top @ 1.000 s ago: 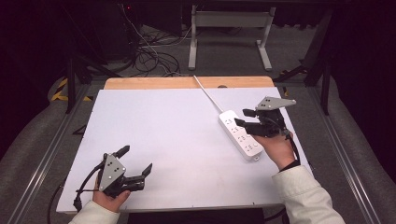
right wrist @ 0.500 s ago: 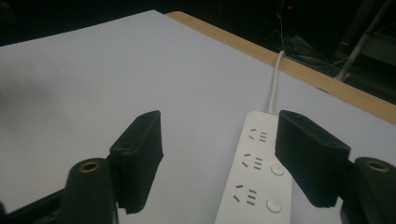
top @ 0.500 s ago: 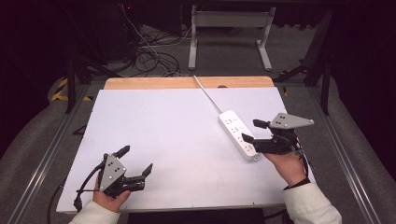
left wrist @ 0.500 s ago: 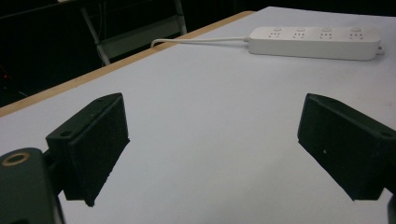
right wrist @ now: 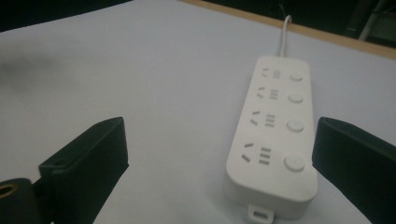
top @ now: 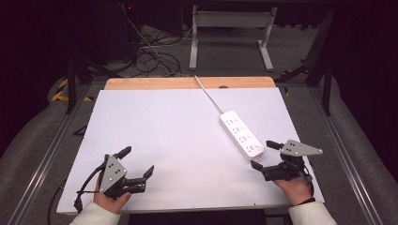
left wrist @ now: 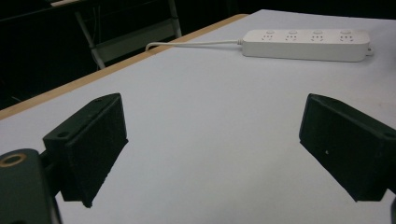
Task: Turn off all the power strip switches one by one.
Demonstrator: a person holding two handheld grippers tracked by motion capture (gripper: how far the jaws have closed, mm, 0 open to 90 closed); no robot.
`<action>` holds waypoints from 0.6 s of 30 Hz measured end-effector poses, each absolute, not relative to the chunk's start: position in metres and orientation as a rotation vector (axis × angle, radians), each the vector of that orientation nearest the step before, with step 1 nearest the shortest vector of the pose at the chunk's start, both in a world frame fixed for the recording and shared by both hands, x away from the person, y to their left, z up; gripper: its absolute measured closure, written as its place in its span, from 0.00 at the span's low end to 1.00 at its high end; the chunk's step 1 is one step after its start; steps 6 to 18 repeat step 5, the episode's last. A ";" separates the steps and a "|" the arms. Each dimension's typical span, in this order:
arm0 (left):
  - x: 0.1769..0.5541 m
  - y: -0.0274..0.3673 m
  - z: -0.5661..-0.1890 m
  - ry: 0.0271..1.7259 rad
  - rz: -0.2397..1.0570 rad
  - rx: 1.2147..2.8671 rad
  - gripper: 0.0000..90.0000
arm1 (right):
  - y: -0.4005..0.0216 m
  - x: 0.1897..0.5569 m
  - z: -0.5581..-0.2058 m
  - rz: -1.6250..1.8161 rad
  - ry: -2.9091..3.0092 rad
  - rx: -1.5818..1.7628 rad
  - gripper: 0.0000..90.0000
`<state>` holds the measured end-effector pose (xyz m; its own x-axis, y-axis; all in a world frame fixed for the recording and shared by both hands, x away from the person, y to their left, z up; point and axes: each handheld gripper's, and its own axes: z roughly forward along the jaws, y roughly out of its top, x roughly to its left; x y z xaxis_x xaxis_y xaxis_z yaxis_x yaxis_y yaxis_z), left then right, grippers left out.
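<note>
A white power strip (top: 241, 134) with several sockets and round buttons lies on the right half of the white table top (top: 159, 131), its cord (top: 208, 93) running to the far edge. My right gripper (top: 265, 154) rests near the front right, open, its jaws just short of the strip's near end. In the right gripper view the power strip (right wrist: 273, 130) lies ahead between the spread jaws, nothing held. My left gripper (top: 138, 163) sits low at the front left, open and empty. Its own view has the power strip (left wrist: 306, 45) far off.
A wooden strip (top: 187, 83) borders the table's far edge. Beyond it stand a metal frame (top: 230, 33) and tangled cables (top: 150, 56) on the dark floor. Metal rails (top: 51, 150) run along both table sides.
My right gripper has drawn back from over the power strip toward the front right edge of the table and come lower. The left gripper has stayed put.
</note>
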<state>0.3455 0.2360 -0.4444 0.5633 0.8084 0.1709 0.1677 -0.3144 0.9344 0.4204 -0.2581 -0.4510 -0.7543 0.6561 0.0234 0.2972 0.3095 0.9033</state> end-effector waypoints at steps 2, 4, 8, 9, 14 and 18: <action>0.345 0.238 -0.444 0.786 0.797 1.809 0.08 | -0.258 0.417 -0.456 1.401 2.257 0.864 0.01; 0.346 0.238 -0.445 0.795 0.802 1.820 0.08 | -0.259 0.414 -0.457 1.372 2.276 0.872 0.00; 0.347 0.239 -0.445 0.805 0.786 1.822 0.08 | -0.259 0.414 -0.457 1.374 2.280 0.881 0.00; 0.347 0.239 -0.445 0.805 0.786 1.822 0.08 | -0.259 0.414 -0.457 1.374 2.280 0.881 0.00; 0.347 0.239 -0.445 0.805 0.786 1.822 0.08 | -0.259 0.414 -0.457 1.374 2.280 0.881 0.00; 0.347 0.239 -0.445 0.805 0.786 1.822 0.08 | -0.259 0.414 -0.457 1.374 2.280 0.881 0.00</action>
